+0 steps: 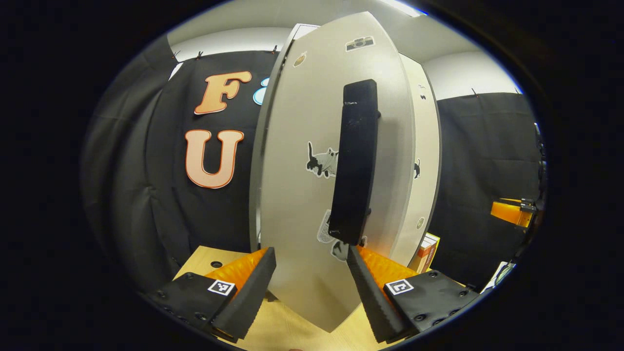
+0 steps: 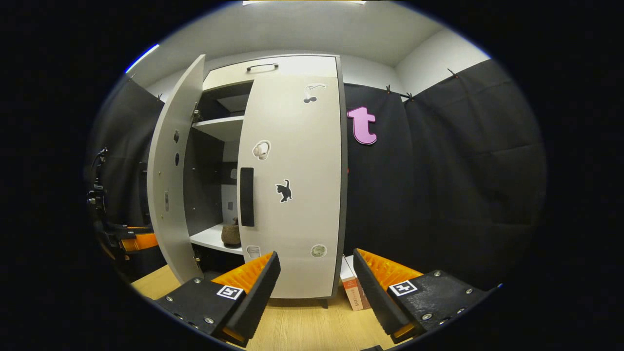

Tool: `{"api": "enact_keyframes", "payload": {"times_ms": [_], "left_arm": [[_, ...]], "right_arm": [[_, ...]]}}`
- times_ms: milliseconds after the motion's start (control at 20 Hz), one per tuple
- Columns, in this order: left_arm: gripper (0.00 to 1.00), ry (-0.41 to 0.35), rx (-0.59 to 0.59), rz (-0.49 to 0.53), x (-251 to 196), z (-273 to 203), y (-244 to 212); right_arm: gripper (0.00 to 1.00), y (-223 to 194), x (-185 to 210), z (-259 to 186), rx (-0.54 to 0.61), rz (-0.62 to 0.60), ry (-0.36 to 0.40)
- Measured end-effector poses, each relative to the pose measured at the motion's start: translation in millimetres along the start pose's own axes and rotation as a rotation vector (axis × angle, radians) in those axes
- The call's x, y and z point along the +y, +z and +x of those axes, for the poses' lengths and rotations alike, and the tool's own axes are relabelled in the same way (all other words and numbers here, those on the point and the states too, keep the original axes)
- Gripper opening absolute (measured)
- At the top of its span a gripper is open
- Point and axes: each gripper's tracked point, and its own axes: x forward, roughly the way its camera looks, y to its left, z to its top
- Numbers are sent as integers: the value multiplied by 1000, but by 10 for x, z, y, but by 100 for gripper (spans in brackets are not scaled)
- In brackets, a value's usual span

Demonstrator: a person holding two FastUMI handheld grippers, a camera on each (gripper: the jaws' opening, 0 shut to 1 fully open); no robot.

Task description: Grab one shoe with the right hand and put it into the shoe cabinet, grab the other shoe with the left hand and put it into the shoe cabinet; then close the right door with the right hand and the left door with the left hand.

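Closing stage. Left door [image 2: 170, 185] stands ajar; left tool [image 1: 312, 278], fingers wide and empty, faces its black handle [image 1: 358, 161]. A shoe [image 2: 231, 235] sits on the cabinet's lower shelf [image 2: 209, 239]. Right door [image 2: 292, 185] appears closed; right tool [image 2: 317, 287] wide, empty. Next: push the left door shut.

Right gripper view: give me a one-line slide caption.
Open right gripper faces the tall white shoe cabinet: right door shut, left door ajar, a brown shoe inside.
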Motion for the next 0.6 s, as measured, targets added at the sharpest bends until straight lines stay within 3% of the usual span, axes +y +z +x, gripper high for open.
{"api": "enact_keyframes", "payload": {"times_ms": [100, 400, 600], "left_arm": [[99, 9, 14, 8, -90, 174, -37], [94, 39, 35, 26, -307, 814, -101], [99, 58, 31, 37, -360, 968, -98]], "right_arm": [[93, -35, -94, 68, 7, 0, 3], [93, -107, -480, 205, 15, 3, -22], [93, -149, -698, 281, 20, -1, -44]]}}
